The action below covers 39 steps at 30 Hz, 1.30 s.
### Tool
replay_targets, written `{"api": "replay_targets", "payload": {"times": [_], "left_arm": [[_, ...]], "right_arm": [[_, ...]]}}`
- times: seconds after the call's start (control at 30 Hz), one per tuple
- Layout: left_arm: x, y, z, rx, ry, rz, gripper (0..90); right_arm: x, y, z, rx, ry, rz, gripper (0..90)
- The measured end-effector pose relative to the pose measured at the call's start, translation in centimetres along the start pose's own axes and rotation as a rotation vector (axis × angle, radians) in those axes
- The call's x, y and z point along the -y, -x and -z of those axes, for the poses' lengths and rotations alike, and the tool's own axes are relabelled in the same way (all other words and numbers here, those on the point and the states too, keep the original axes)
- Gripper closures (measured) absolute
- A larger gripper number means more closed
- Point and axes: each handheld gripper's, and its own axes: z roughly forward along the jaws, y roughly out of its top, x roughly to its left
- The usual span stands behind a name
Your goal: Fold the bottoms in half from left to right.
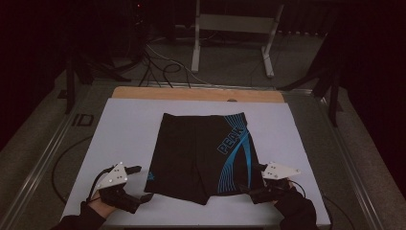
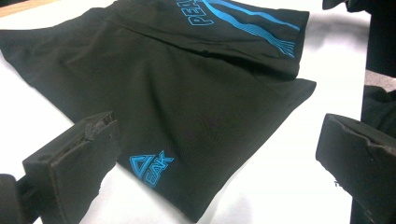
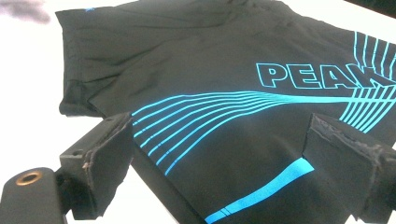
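Note:
A pair of black shorts (image 1: 201, 148) with blue stripes and the word PEAK lies flat on the white table top (image 1: 129, 124), waistband toward the far edge. My left gripper (image 1: 142, 183) stands open at the hem of the shorts' left leg. In the left gripper view the small blue logo on the shorts (image 2: 187, 84) lies between the wide-apart pads of the left gripper (image 2: 217, 126). My right gripper (image 1: 251, 179) is open at the striped right leg. In the right gripper view the shorts (image 3: 196, 56) spread between the separated pads of the right gripper (image 3: 219, 135), which do not press on the cloth.
A wooden strip (image 1: 196, 93) runs along the table's far edge. Beyond it a white metal stand (image 1: 234, 28) and loose cables (image 1: 163, 67) sit on the floor. Metal rails (image 1: 43, 163) flank the table. White surface lies bare to both sides of the shorts.

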Motion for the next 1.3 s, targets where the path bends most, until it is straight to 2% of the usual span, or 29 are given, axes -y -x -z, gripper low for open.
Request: {"api": "replay_targets", "payload": {"times": [0.13, 0.37, 0.57, 0.8, 0.93, 0.97, 1.03, 1.17, 1.3], "left_arm": [[0.0, 0.0, 0.1, 0.003, 0.005, 0.012, 0.0], [-0.1, 0.1, 0.1, 0.005, 0.008, 0.008, 0.0], [-0.2, 0.3, 0.1, 0.005, 0.009, -0.008, 0.0], [-0.6, 0.8, 0.1, 0.021, 0.001, -0.032, 0.0], [-0.9, 1.0, 0.2, 0.037, 0.003, -0.041, 0.0], [-1.1, 1.1, 0.4, 0.058, 0.01, -0.033, 0.0], [-1.2, 1.2, 0.5, 0.062, 0.012, -0.031, 0.0], [-1.7, 1.7, 0.7, 0.09, -0.002, -0.044, 0.0], [-2.3, 1.9, 0.8, 0.119, -0.009, -0.052, 0.0]], "right_arm": [[0.0, -0.1, 0.0, -0.012, 0.001, 0.001, 9.3], [-0.1, -0.2, 0.1, -0.019, 0.005, 0.003, 9.2], [-0.2, -0.5, -0.3, -0.05, -0.04, 0.013, 9.2], [-0.5, -1.0, -0.5, -0.077, -0.058, 0.027, 9.2], [-0.7, -1.2, -0.5, -0.08, -0.068, 0.037, 9.2], [-0.9, -1.3, -0.6, -0.083, -0.057, 0.035, 9.2], [-1.0, -1.2, -0.6, -0.087, -0.059, 0.038, 9.2], [-1.3, -1.4, -0.6, -0.078, -0.062, 0.042, 9.3], [-2.4, -1.7, -0.1, -0.087, -0.044, 0.048, 9.3]]}}
